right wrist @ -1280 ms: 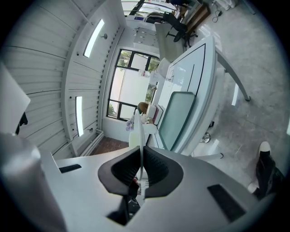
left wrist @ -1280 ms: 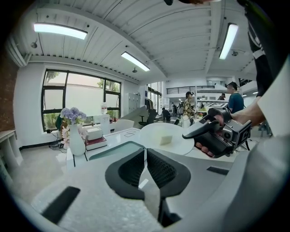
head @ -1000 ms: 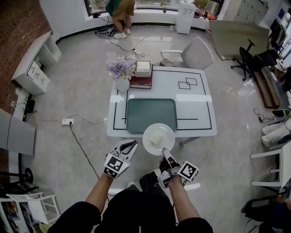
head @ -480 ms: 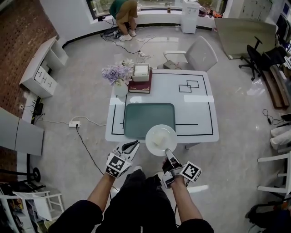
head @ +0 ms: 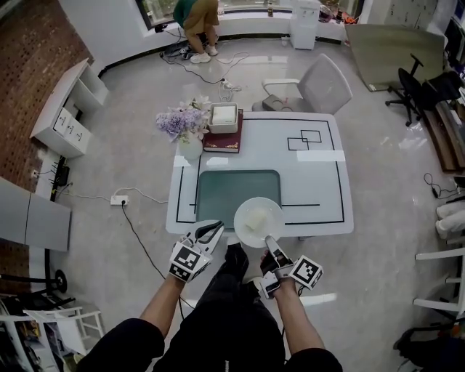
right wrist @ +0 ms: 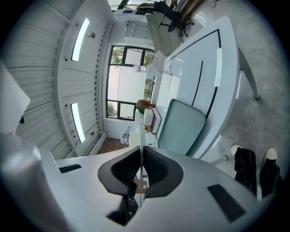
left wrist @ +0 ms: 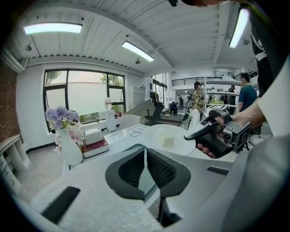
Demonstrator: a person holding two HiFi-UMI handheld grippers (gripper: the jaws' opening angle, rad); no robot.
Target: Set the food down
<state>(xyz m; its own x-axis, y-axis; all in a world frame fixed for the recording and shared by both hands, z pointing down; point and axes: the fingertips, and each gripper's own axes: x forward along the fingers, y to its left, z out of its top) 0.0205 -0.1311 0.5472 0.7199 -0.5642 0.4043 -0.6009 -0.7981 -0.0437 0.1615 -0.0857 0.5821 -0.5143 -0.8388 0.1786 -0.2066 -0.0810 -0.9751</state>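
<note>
A white plate (head: 259,221) with a pale piece of food (head: 254,220) on it hangs over the near edge of the white table (head: 320,182). My right gripper (head: 269,244) is shut on the plate's near rim. In the right gripper view the plate (right wrist: 137,131) shows edge-on between the pads of the right gripper (right wrist: 141,158). A green tray (head: 229,190) lies on the table, just beyond and left of the plate. My left gripper (head: 208,234) is at the table's near edge, left of the plate; its jaws meet on nothing (left wrist: 145,158). The left gripper view also shows the plate (left wrist: 158,132) and the food (left wrist: 168,141).
A vase of purple flowers (head: 184,129) and a white box on books (head: 224,123) stand at the table's far left. A grey chair (head: 320,83) is behind the table. A cable and power strip (head: 118,199) lie on the floor at left. A person (head: 195,18) crouches far back.
Both grippers and the plate have moved forward to the table. The plate now reaches over the table's near edge, by the tray's near right corner.
</note>
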